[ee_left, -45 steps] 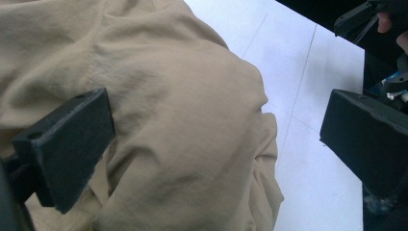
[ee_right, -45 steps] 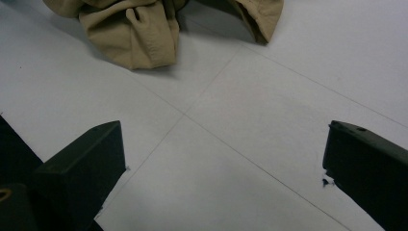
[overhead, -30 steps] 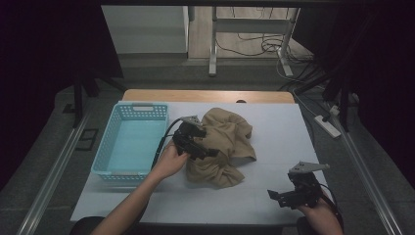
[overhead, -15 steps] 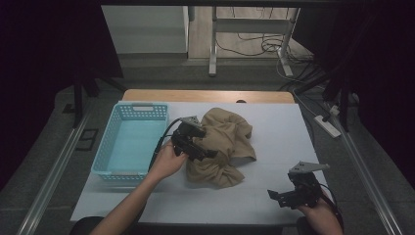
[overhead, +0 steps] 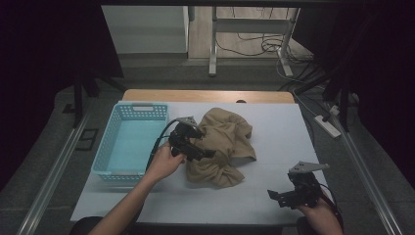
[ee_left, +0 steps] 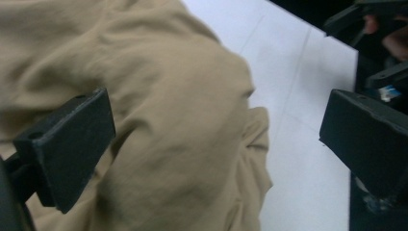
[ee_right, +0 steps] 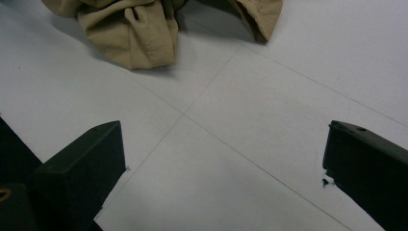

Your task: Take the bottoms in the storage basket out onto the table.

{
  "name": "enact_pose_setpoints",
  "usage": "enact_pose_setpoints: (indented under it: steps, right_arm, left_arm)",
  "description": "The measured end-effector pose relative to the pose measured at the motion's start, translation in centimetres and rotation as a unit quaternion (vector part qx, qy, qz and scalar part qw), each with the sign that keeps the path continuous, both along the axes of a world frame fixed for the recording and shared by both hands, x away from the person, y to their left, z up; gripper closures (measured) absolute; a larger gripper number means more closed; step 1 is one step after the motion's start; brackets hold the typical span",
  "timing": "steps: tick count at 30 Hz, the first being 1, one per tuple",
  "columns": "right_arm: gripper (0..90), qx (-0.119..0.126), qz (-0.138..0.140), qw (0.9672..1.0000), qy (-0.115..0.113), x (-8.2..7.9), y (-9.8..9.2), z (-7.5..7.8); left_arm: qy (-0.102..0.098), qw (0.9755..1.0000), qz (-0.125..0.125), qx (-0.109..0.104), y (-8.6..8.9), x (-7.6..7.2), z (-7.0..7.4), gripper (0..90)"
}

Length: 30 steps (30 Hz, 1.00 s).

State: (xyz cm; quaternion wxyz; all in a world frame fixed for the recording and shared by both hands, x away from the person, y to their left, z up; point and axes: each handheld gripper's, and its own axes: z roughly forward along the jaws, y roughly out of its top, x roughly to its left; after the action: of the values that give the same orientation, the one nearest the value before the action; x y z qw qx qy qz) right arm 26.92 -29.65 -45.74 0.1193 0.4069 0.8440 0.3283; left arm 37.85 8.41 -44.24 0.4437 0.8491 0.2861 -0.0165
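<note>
High view: blue basket (overhead: 128, 142) beside tan cloth (overhead: 222, 147), left claw (overhead: 208, 152) spread above.

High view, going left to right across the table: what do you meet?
Blue basket → left claw, jaws open at the cloth's left edge → tan cloth → right claw, open over bare table.

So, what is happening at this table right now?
A person works at a white table with a gripper in each hand. The left gripper is over a crumpled tan garment, its jaws open around a fold of the cloth. The right gripper is open too, apart from the garment, near the table's front edge. A turquoise plastic basket stands left of the garment; nothing is seen in it.
</note>
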Motion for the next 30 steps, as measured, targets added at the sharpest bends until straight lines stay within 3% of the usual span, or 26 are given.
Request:
enact_pose_setpoints:
  steps: [10,19,30]
  right_arm:
    - [1.1,0.001,-0.001,1.0,0.0,0.0,0.0,0.0]
    - [1.1,0.001,-0.003,1.0,0.001,0.1,0.0,0.0]
    - [1.1,0.012,-0.009,0.9999,0.0,0.1,-0.2,0.0]
  left_arm:
    - [0.005,0.9999,-0.005,-0.015,0.3,-0.3,0.2,0.1]
    - [-0.002,1.0,-0.003,0.002,0.4,-0.7,0.8,0.1]
    - [-0.006,0.9999,0.003,-0.008,0.7,-1.2,1.5,0.1]
